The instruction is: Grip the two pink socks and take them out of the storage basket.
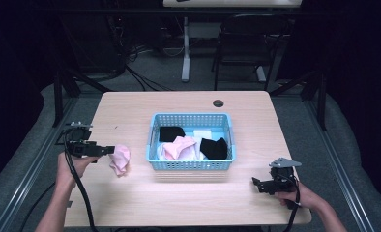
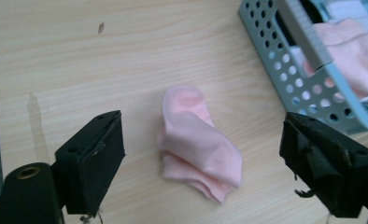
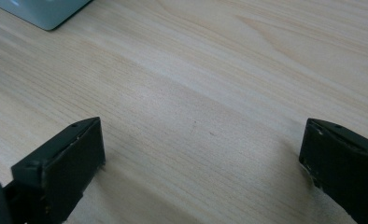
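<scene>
A folded pink sock [image 1: 120, 159] lies on the wooden table left of a blue basket [image 1: 152, 140]. In the left gripper view the pink sock [image 2: 196, 142] rests on the wood between and just beyond the wide-apart jaws, touching neither. My left gripper [image 1: 109, 151] is open, right beside the sock on its left. The basket holds black, pink and white socks [image 1: 181, 147]. My right gripper [image 1: 257, 184] is open low over bare wood near the table's front right, with nothing between its jaws [image 3: 201, 163].
The basket's perforated wall [image 2: 289, 74] stands close to the right of the sock. A basket corner [image 3: 46, 11] shows far off in the right gripper view. A round cable hole [image 1: 218, 103] sits at the table's back. A chair [image 1: 246, 43] stands behind the table.
</scene>
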The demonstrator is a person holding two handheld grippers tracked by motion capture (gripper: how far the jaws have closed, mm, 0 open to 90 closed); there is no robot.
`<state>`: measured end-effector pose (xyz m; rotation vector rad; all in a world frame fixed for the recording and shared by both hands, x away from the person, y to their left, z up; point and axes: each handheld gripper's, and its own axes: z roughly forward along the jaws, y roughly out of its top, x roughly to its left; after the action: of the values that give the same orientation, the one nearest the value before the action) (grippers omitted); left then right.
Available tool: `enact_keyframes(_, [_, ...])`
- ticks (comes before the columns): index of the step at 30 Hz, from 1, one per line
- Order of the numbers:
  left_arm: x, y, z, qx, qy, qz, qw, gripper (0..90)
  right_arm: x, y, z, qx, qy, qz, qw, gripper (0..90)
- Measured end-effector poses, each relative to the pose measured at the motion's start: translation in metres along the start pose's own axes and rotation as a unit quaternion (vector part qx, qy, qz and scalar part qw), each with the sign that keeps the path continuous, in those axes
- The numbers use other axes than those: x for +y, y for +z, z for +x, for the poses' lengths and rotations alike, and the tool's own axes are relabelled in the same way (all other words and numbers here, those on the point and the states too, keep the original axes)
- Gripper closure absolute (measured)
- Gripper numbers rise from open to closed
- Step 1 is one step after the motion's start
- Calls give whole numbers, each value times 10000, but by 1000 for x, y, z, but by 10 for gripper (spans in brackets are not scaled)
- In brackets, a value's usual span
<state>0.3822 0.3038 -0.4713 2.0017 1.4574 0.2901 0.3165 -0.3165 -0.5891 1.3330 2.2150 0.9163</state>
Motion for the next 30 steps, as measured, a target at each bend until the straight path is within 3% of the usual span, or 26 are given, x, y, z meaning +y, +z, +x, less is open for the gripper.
enact_keyframes(4, [13, -4, -11, -42, 135, -91, 9999, 72, 0, 0, 0, 13, -5, 3, 10000, 0])
enact_keyframes(15, [31, -2, -34, -160, 387, -178, 9990, 13, 0, 0, 0, 13, -5, 2, 10000, 0])
enact_keyframes(30, [51, 10, -71, -470, 722, -272, 9959, 0, 0, 1, 0, 11, 9, -10, 10000, 0])
